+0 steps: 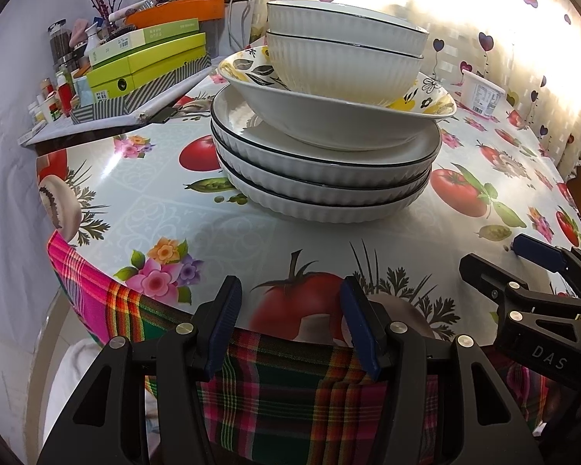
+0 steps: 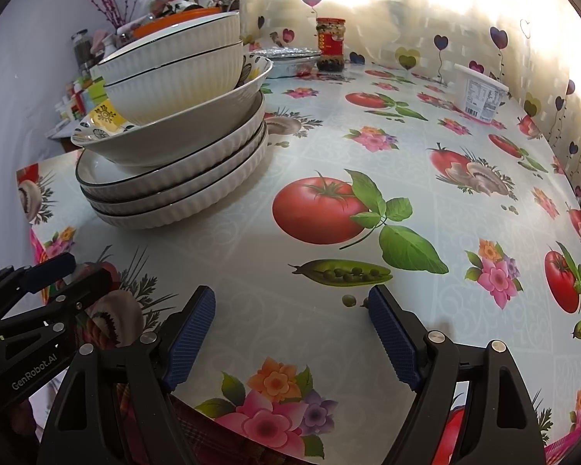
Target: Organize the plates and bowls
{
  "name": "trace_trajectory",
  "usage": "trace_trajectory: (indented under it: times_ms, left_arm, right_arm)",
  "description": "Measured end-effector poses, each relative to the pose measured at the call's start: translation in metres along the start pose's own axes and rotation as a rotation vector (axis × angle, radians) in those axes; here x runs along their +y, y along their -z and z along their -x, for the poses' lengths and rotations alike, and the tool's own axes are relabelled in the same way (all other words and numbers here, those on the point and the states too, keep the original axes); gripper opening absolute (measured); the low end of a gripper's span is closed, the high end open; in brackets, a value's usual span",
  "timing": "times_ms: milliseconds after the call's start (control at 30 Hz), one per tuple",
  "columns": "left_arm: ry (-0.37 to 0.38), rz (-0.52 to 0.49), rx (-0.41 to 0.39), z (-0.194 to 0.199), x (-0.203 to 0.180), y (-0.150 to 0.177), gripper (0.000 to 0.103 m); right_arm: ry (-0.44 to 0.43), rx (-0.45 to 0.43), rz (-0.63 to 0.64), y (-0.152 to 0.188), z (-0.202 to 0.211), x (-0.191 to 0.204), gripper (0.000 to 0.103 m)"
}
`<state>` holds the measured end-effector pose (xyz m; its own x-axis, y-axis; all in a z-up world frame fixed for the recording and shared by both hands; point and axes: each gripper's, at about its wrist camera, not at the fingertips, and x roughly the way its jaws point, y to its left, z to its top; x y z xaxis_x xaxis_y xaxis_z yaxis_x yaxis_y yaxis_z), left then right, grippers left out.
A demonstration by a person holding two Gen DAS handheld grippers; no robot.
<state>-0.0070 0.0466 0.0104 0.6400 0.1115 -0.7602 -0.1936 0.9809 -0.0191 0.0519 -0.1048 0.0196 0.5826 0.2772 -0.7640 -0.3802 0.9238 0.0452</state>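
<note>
One pile of dishes stands on the table (image 1: 213, 232): three ribbed white plates with dark rims (image 1: 321, 190) (image 2: 182, 193), a flower-patterned shallow bowl (image 1: 329, 116) (image 2: 174, 135) on them, and two nested ribbed white bowls (image 1: 341, 62) (image 2: 174, 73) on top. My left gripper (image 1: 290, 298) hovers open at the table's near edge, well short of the pile, with nothing between its blue pads. My right gripper (image 2: 292, 306) also stands open and empty over the tablecloth, to the right of the pile. Each gripper shows at the edge of the other's view.
A white plastic tub (image 2: 482, 95) sits at the far right by the curtain. A jar (image 2: 330, 42) and a foil tray (image 2: 286, 60) stand at the back. Boxes and bottles crowd a side shelf (image 1: 135, 62) at the left. Plaid cloth (image 1: 290, 387) hangs below the table edge.
</note>
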Motion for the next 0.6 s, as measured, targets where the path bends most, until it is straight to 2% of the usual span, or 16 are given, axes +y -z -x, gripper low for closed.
trace_trajectory:
  times_ms: [600]
  left_arm:
    - [0.002, -0.004, -0.004, -0.0004, 0.0, -0.0003, 0.054]
  right_arm:
    - [0.006, 0.001, 0.002, 0.0004, -0.0002, 0.0006, 0.083]
